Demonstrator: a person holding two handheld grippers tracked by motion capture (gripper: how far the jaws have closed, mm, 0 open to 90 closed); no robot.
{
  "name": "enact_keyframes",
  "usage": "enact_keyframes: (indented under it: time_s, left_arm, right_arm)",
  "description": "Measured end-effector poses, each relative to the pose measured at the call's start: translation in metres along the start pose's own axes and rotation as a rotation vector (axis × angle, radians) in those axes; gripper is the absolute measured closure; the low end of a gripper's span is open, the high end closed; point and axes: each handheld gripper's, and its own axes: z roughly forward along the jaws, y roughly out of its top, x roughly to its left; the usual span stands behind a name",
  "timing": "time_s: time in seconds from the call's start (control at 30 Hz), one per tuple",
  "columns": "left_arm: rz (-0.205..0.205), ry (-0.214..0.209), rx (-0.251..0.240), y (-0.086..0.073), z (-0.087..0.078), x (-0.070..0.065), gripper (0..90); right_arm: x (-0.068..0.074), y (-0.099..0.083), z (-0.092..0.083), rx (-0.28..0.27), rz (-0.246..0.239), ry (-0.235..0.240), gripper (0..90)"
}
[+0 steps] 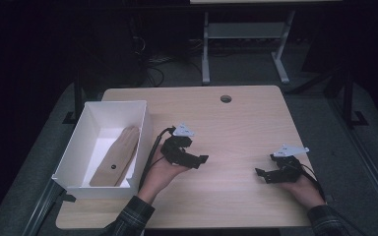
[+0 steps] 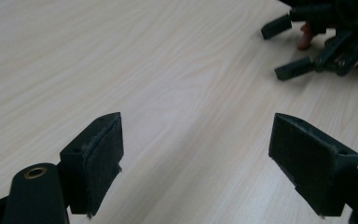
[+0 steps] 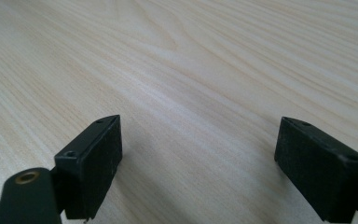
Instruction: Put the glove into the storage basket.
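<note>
A long flat wooden piece [image 1: 116, 157] with a small dark hole lies inside a white box [image 1: 74, 152] at the table's left edge. Just right of the box, my left gripper [image 1: 200, 160] is held low over the wooden table [image 1: 236, 123], open and empty, its jaws pointing right. My right gripper [image 1: 261, 175] rests near the front right, open and empty, jaws pointing left toward the other. In the left gripper view my left gripper [image 2: 196, 158] has bare table between wide jaws, and the right gripper [image 2: 284, 51] faces it farther off. In the right gripper view the right gripper [image 3: 198, 161] stands wide over bare wood.
A round cable hole [image 1: 225, 99] sits near the table's far edge. A white-legged desk frame [image 1: 246, 44] and cables [image 1: 152, 64] stand on the dark floor beyond. The person's plaid sleeves [image 1: 130, 219] come in at the bottom.
</note>
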Motion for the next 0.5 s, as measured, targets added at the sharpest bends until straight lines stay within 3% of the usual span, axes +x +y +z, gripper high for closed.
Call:
enact_keyframes:
  time_s: [0.3, 0.5]
  left_arm:
    - [0.047, -0.004, 0.048, -0.03, 0.026, -0.007, 17.4]
    - [0.061, 0.014, 0.048, -0.045, 0.04, -0.008, 17.4]
  right_arm:
    - [0.0, 0.0, 0.0, 0.001, -0.001, 0.0, 14.6]
    - [0.0, 0.0, 0.0, 0.001, -0.001, 0.0, 14.6]
